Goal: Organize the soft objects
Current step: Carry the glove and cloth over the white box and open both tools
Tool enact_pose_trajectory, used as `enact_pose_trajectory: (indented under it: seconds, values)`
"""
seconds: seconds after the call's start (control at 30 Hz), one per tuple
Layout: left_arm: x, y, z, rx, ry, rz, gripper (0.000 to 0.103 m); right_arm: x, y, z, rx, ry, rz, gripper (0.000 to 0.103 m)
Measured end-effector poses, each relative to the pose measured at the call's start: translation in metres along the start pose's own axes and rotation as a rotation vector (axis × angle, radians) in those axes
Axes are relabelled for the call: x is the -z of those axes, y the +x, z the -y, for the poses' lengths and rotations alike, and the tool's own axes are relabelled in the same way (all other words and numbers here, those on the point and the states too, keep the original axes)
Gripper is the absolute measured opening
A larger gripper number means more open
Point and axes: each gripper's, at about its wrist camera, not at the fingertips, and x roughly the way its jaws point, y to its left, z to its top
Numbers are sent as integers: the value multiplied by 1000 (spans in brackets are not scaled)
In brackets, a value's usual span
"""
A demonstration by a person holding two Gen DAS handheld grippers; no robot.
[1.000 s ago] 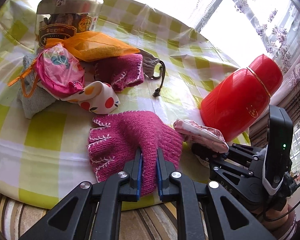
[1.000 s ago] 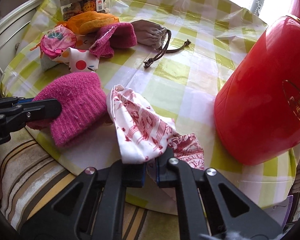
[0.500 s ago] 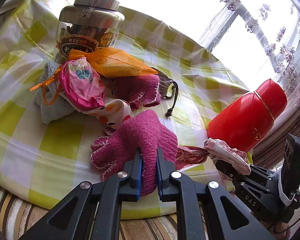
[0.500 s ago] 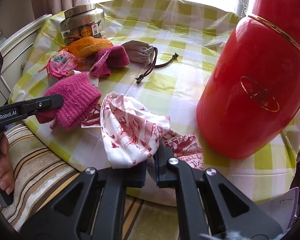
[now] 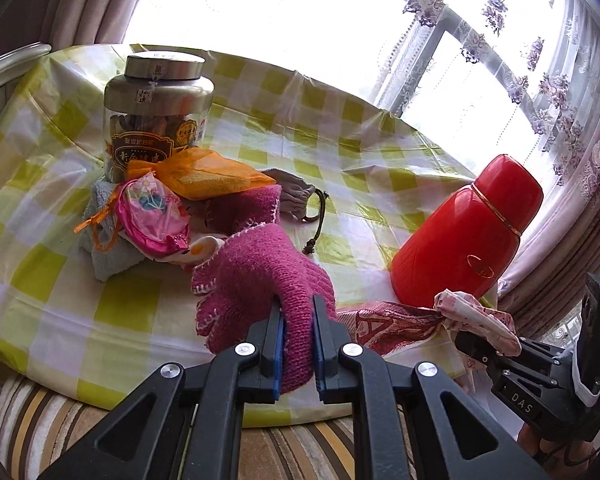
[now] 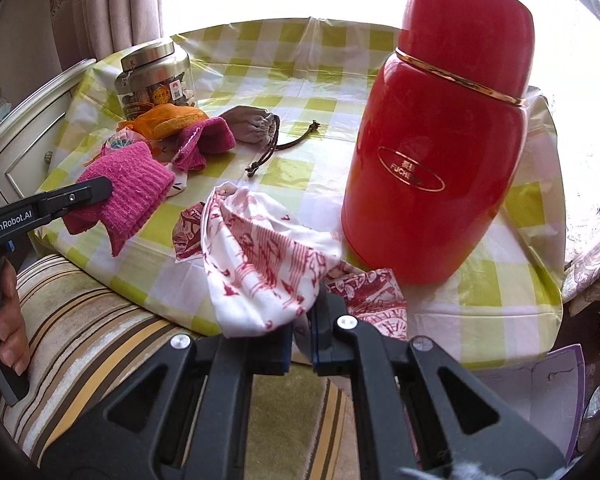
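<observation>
My left gripper (image 5: 297,340) is shut on the cuff of a pink knitted glove (image 5: 260,276) and holds it lifted above the near table edge; the glove also shows in the right wrist view (image 6: 132,188). My right gripper (image 6: 302,340) is shut on a red-and-white patterned cloth (image 6: 260,264), raised at the near edge; the cloth also shows in the left wrist view (image 5: 472,316). A pile of soft things lies at the far left: a second pink glove (image 5: 244,208), an orange mesh pouch (image 5: 204,180), a pink coin purse (image 5: 152,212), a grey drawstring bag (image 6: 252,124).
A red thermos (image 6: 440,152) stands on the right of the round table with a green-checked plastic cover (image 5: 340,140). A lidded jar (image 5: 156,116) stands behind the pile. A striped cushion (image 6: 80,320) lies below the near edge. A white cabinet (image 6: 28,132) is at left.
Both grippers have risen and pulled back from the table. The pink glove has been lifted off the cover and hangs from the left gripper. The patterned cloth has been raised too.
</observation>
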Motion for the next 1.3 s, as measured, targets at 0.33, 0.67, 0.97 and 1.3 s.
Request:
enact_pose_trajectory:
  seconds: [0.33, 0.67, 0.97, 1.3]
  values:
    - [12, -17, 45, 69, 67, -9, 12, 21, -39, 33, 63, 75, 19, 9]
    - [31, -24, 107, 166, 167, -53, 12, 49, -82, 83, 152, 173, 33, 9]
    - [54, -29, 165, 260, 270, -118, 12, 72, -116, 127, 226, 272, 40, 9]
    - [75, -34, 211, 399, 354, -182, 13, 90, -145, 170, 326, 344, 52, 13]
